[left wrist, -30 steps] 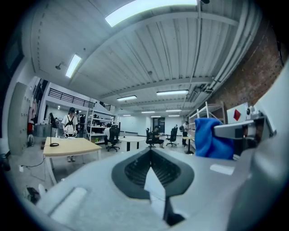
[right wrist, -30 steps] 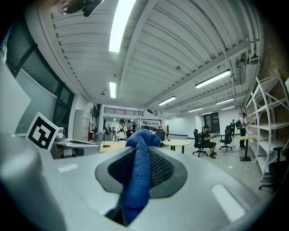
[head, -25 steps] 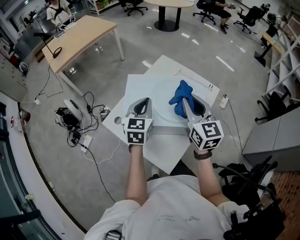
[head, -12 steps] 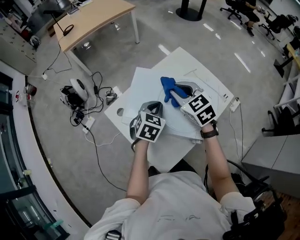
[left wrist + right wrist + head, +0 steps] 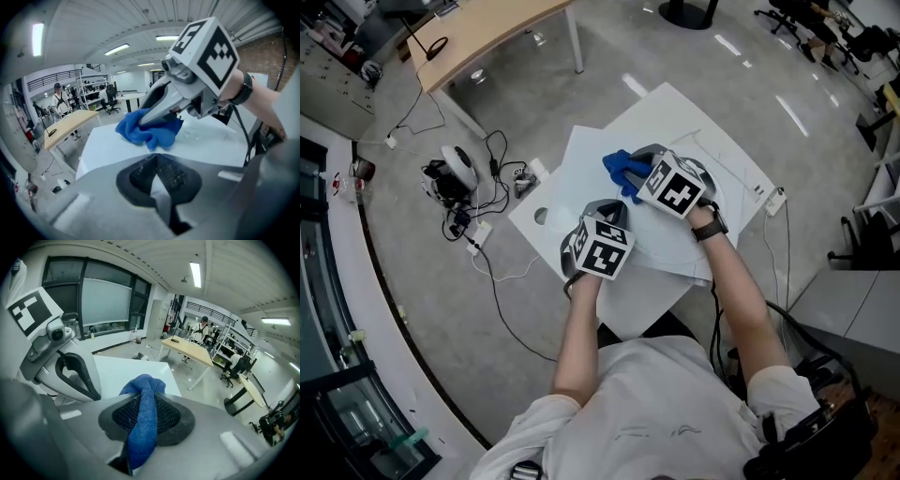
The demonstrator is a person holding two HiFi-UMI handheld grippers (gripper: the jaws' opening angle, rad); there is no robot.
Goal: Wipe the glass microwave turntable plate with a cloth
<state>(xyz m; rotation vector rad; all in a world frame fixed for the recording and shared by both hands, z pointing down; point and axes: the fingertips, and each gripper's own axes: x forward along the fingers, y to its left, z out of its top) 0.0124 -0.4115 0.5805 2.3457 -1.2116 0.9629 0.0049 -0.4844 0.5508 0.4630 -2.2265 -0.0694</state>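
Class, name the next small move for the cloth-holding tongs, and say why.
Probably drag the right tongs and blue cloth across the glass plate: the cloth sits bunched near one edge, while the left tongs grip the rim.

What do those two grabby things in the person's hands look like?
The left gripper and right gripper are each light grey with two curved jaws lined with black textured pads, and each carries a white cube with black square markers. The person wears a white short-sleeved shirt and a dark wristband on the right wrist.
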